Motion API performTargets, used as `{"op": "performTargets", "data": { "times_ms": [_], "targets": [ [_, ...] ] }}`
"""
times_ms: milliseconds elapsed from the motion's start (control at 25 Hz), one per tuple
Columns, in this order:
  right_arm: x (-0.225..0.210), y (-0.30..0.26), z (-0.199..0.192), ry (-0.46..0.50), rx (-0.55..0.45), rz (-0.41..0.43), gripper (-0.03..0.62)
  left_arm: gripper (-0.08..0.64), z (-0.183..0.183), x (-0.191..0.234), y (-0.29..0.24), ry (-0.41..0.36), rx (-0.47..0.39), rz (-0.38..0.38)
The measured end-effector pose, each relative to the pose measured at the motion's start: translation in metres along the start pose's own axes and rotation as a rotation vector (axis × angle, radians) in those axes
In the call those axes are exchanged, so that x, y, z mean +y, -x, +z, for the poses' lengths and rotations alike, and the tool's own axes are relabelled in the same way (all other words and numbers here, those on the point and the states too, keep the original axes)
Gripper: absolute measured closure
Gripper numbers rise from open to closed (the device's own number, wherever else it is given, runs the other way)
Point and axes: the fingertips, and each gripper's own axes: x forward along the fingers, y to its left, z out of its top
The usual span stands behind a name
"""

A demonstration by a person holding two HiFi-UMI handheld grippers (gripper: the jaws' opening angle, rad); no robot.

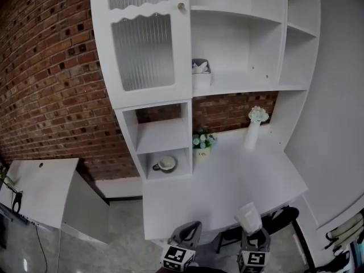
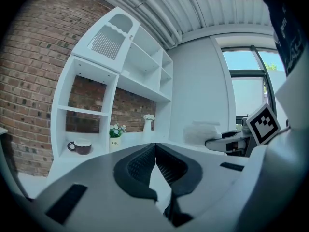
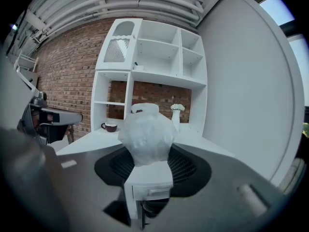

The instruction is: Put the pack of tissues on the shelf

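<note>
Clamping the tissues (image 3: 146, 129), the right tool (image 3: 147, 154) faces the shelf (image 3: 159, 76) at twelve o'clock. The left tool (image 2: 155, 151) has its jaws together, empty. Print on the pot (image 2: 115, 143) is unreadable.

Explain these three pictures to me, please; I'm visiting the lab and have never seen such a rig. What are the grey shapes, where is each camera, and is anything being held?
No robot here: a person carries a two-jaw gripper in each hand. The head view comes from a camera on the person's head, looking down at a white desk with a white shelf unit above it. The other two views come from cameras riding on the grippers, looking along the jaws; the grey shapes are those jaws. The left gripper has its jaws together with nothing between them. The right gripper is closed on a pack of tissues. On the desk stand a white vase of flowers and a small flower pot; a cup sits in a low cubby.
</note>
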Motion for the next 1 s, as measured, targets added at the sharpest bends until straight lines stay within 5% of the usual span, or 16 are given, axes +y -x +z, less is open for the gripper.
{"op": "performTargets", "data": {
  "times_ms": [600, 1000],
  "targets": [
    [0.009, -0.036, 0.008, -0.031, 0.012, -0.011, 0.394, 0.549, -0.01, 0.029, -0.019, 0.012, 0.018, -0.021],
    [0.0, -0.06, 0.017, -0.021, 0.005, 0.003, 0.394, 0.549, -0.004, 0.047, -0.027, 0.002, 0.026, 0.039]
  ]
}}
